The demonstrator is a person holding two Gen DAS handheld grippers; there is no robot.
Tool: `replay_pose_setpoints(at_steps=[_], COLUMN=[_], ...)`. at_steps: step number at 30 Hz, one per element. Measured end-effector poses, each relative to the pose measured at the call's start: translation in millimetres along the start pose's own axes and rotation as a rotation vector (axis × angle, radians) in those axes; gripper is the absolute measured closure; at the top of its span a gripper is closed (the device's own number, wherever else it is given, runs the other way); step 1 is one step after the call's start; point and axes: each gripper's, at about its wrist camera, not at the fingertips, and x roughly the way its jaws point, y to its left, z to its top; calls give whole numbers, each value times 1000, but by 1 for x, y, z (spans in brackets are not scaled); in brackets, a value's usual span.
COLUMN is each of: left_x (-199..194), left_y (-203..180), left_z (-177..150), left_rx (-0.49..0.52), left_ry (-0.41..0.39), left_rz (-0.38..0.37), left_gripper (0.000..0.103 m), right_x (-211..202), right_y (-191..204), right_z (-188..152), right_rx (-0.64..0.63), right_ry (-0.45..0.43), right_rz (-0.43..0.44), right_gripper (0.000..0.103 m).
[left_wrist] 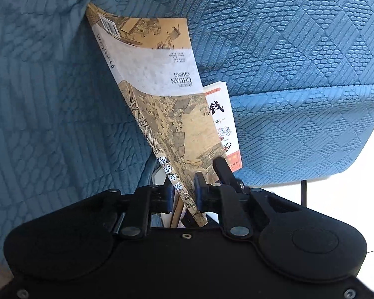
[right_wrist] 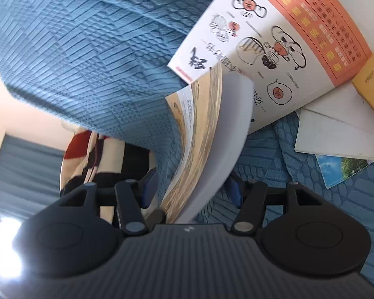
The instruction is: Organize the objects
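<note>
A tan book [left_wrist: 162, 114] with an old painted street scene and a white band on its cover stands tilted against the blue sofa. My left gripper [left_wrist: 184, 192] is shut on its lower edge, blue pads pressing both sides. In the right wrist view the same tan book [right_wrist: 202, 137] is seen edge-on, its pages fanned, between the jaws of my right gripper [right_wrist: 192, 189]. Those jaws stand open, and the left pad is clearly apart from the book. A black finger [left_wrist: 222, 169] of the right gripper shows beside the cover. Behind it lies a white and orange cartoon book [right_wrist: 274, 37], also seen as the cartoon book [left_wrist: 224, 124].
The quilted blue sofa [left_wrist: 299, 49] fills both views, its seat edge [left_wrist: 336, 129] at the right above a pale floor. More books lie on the seat: a white one [right_wrist: 336, 129], a yellow one [right_wrist: 371, 74], a landscape-photo cover [right_wrist: 341, 169]. A striped cloth [right_wrist: 92, 159] hangs at left.
</note>
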Motion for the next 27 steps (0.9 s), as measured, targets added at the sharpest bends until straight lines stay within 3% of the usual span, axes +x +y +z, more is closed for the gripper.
replay_pose_setpoints(at_steps=[7, 9, 12, 15, 18, 27], left_x=[-22, -27, -34, -40, -47, -75], left_y=[3, 2, -2, -7, -9, -39], left_z=[1, 1, 0, -4, -4, -21], left_rx=[21, 39, 88, 145, 153, 216], left_ry=[2, 5, 17, 12, 11, 5], left_rz=[5, 23, 74, 133, 142, 131], left_gripper=[88, 88, 88, 88, 88, 87], right_x=[1, 0, -3, -3, -9, -47], right_y=[-21, -20, -18, -18, -9, 50], right_z=[6, 6, 2, -2, -3, -22], right_rx=[104, 75, 31, 20, -24, -266], right_ry=[-46, -43, -56, -32, -28, -60], right_rz=[-30, -49, -108, -108, -80, -81], right_gripper=[47, 60, 67, 77, 86, 88])
